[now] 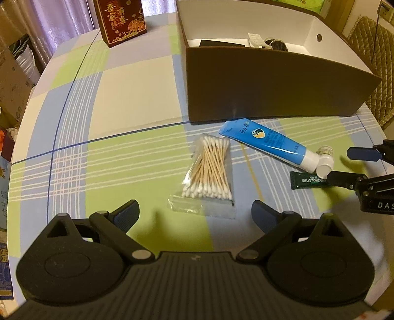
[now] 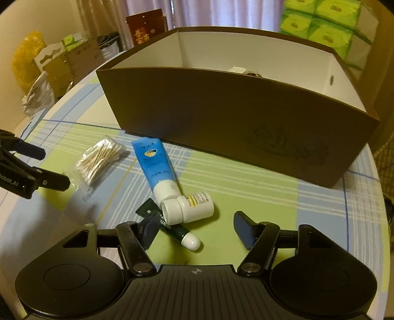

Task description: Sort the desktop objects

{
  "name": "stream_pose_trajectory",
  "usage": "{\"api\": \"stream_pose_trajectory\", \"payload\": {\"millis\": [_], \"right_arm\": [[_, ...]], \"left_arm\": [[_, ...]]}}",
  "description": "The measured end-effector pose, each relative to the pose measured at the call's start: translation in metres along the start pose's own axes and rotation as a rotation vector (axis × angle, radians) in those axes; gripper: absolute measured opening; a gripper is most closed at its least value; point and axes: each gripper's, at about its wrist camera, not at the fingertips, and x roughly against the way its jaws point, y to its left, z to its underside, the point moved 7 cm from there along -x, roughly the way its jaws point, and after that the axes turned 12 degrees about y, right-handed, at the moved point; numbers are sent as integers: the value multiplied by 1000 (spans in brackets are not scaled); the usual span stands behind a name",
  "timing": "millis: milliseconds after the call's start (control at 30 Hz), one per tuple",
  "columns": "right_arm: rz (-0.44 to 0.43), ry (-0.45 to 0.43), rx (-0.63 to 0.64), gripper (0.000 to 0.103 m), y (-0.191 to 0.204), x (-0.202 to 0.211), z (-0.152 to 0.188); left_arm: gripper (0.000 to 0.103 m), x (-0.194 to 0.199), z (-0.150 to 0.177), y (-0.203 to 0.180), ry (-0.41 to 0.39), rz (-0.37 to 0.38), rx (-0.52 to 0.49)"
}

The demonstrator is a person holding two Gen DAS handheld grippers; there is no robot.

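Both grippers – left [image 1: 194, 211], right [image 2: 197, 230] – spread wide; green tube [image 1: 310, 181] reads "MENTHOLATUM"; red box [image 1: 120, 21] bears gold Chinese characters.

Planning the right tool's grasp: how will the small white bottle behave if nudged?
The white bottle lies on its side, so it would probably roll. It rests across the green tube, so a push may shift both. It looks light.

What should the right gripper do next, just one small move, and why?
Probably ease forward and down so the open right gripper brackets the white pill bottle, then close. The bottle lies on its side across the green lip gel tube and touches the blue tube's cap, so lifting it first should free both. The brown box waits behind.
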Motion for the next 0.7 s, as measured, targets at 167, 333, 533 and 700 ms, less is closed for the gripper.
{"api": "stream_pose_trajectory", "payload": {"millis": [167,333,533,700], "right_arm": [[-8,10,42,59,1,-11,-7],[-26,21,77,46,2,-17,-11],[29,48,-1,45,-16,-12,-8],[91,77,-87,45,-41,-6,0]], "left_arm": [[96,-9,-9,-1,7,-2,-13],[96,-17,-15,-3,19,2,-29],[96,-23,-21,-4,25,5,-49],[92,-31,-29,-6,4,-4,-85]]}}
